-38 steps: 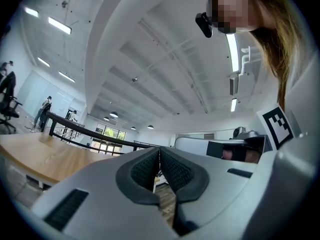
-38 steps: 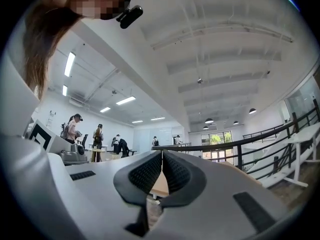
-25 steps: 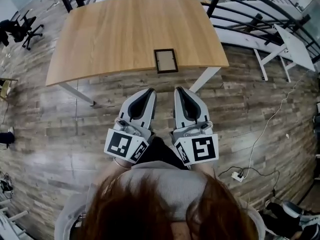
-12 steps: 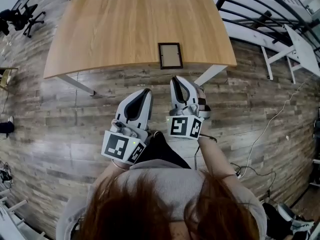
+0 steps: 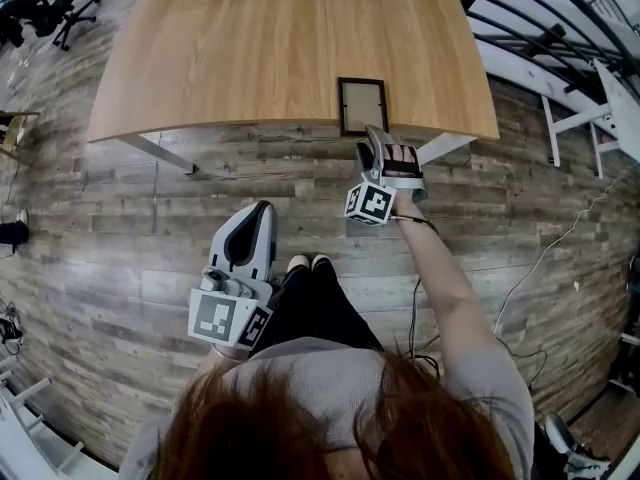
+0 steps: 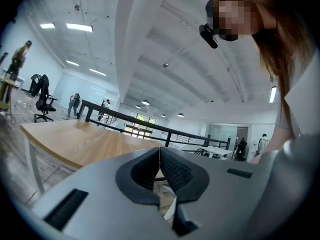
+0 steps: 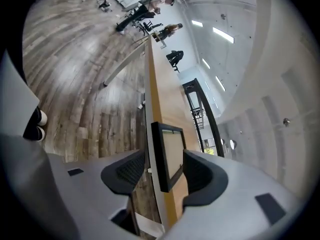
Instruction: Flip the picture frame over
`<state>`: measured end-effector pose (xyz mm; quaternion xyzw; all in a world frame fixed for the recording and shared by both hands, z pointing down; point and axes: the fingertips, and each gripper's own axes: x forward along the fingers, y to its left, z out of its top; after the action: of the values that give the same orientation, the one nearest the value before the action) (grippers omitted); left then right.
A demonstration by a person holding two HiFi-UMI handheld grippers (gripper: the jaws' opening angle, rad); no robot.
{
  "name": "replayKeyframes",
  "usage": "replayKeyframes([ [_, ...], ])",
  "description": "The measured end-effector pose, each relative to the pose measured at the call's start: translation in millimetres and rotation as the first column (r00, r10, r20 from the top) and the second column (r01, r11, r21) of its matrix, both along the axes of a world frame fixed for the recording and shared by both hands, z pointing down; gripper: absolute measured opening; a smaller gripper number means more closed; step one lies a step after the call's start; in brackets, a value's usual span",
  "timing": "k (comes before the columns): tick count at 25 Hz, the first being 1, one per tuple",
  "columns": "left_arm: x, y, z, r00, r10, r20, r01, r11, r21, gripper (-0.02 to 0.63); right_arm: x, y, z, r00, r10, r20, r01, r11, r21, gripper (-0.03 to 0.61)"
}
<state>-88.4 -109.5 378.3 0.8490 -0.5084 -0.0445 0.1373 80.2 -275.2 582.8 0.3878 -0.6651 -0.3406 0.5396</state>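
Fingers (image 7: pixel 131 171) of your right gripper (image 5: pixel 378 146) stand apart, having just been opening. One is under the table (image 5: pixel 280 38) edge, the other over the picture frame (image 5: pixel 362 105), and neither pad is pressing. Frame lies at the table's 6 o'clock edge. Your left gripper (image 5: pixel 262 210), at 7 o'clock from the right one, is closed on nothing.
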Motion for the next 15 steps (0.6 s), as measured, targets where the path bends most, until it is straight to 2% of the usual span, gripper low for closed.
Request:
replayKeyframes([
  [3, -10.9, 1.0, 7.7, 1.000, -0.027, 0.010, 0.027, 0.999, -0.021, 0.008, 1.9, -8.9, 14.8, 1.000, 0.009, -0.024, -0.009, 1.000, 0.000, 0.222],
  [6, -17.6, -1.2, 11.8, 0.999, -0.042, 0.018, 0.042, 0.999, -0.032, 0.008, -5.3, -14.8, 25.5, 0.998, -0.025, -0.055, 0.024, 1.000, -0.009, 0.222],
  [12, -28.5, 2.2, 12.2, 0.998, -0.052, 0.023, 0.053, 0.998, -0.036, 0.008, -12.3, -27.0, 25.6, 0.995, -0.026, -0.100, 0.026, 1.000, 0.007, 0.222],
  [15, -30.1, 1.6, 12.3, 0.999, -0.049, 0.019, 0.050, 0.998, -0.044, 0.008, -10.9, -33.7, 31.0, 0.993, -0.013, -0.114, 0.010, 0.999, -0.031, 0.221],
])
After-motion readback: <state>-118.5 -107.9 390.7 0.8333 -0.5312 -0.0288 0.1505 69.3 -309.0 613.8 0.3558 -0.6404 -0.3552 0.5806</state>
